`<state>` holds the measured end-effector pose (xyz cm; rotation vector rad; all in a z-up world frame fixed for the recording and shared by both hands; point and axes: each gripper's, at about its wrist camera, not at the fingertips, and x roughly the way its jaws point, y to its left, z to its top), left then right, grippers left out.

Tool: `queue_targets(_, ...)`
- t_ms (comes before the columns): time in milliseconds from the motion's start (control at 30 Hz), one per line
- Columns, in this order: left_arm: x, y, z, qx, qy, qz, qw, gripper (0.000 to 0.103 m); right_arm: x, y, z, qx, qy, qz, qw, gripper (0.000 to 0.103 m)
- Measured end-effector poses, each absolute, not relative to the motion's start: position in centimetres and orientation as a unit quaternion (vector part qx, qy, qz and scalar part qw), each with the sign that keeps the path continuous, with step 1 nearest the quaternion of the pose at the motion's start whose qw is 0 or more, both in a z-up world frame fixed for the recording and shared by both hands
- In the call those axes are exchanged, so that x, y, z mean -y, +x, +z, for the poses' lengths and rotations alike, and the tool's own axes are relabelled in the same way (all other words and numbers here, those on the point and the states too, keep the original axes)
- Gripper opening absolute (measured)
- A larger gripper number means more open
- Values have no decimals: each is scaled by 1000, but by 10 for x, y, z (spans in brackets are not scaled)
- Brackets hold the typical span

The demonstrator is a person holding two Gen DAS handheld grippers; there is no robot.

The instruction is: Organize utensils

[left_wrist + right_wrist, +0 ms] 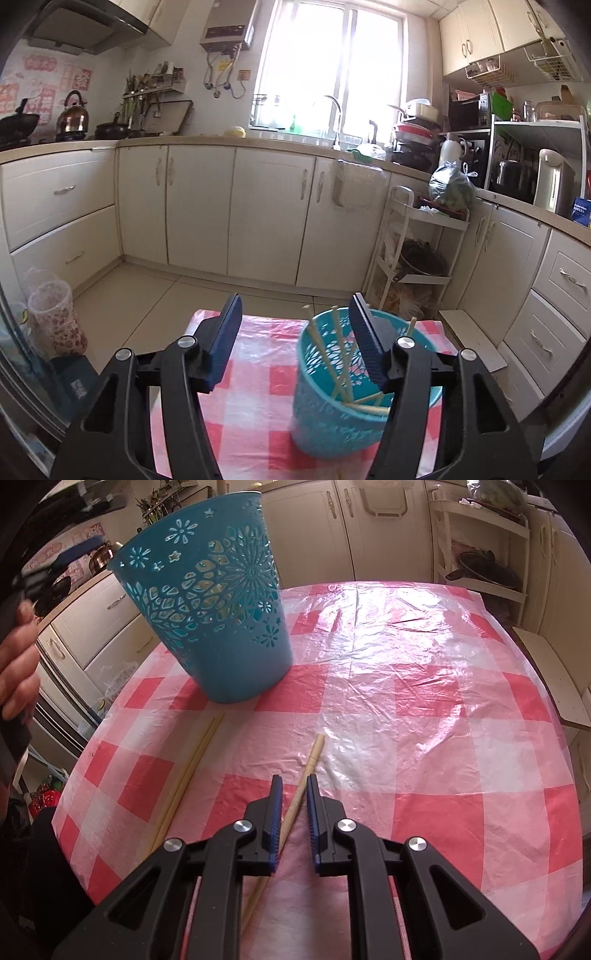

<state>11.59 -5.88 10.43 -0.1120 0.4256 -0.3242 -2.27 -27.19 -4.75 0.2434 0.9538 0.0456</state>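
right gripper: our nearest item, jaws drawn narrow around one chopstick lying on the table; we cannot tell whether the pads actually press it.
left gripper: jaws spread wide, nothing between them, its right finger poised over the basket's mouth.
turquoise basket: upright on the cloth, pierced with flower cut-outs, several chopsticks already leaning inside.
loose pair of chopsticks: side by side on the cloth, left of the right gripper, just before the basket.
step, as we judge it: gathering sticks into the basket, partly done; next we need a firm pinch, a lift, and a tip-down drop through the rim.
surface: red-and-white checked plastic tablecloth, wrinkled and glossy.
room: kitchen, cream cabinets, bright window, white rolling shelf.
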Motion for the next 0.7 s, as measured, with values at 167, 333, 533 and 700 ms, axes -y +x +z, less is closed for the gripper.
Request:
queue_targets(167, 13, 93, 62, -248, -55, -122, 959, 73, 265, -22, -46, -459, 104, 7, 883, 14)
queue_targets(333, -2, 95, 15, -309, -48, -113, 943, 74, 253, -17, -46, -464, 65, -13, 883, 14)
queue_targets(533, 9, 93, -6, -333, -16, -132, 934, 84, 243, -10, -43, -487, 8, 2, 873, 14)
queue_targets(700, 16, 92, -12, -345, -10, -148, 927, 87, 238, -7, -43, -503, -13, 38, 864, 14)
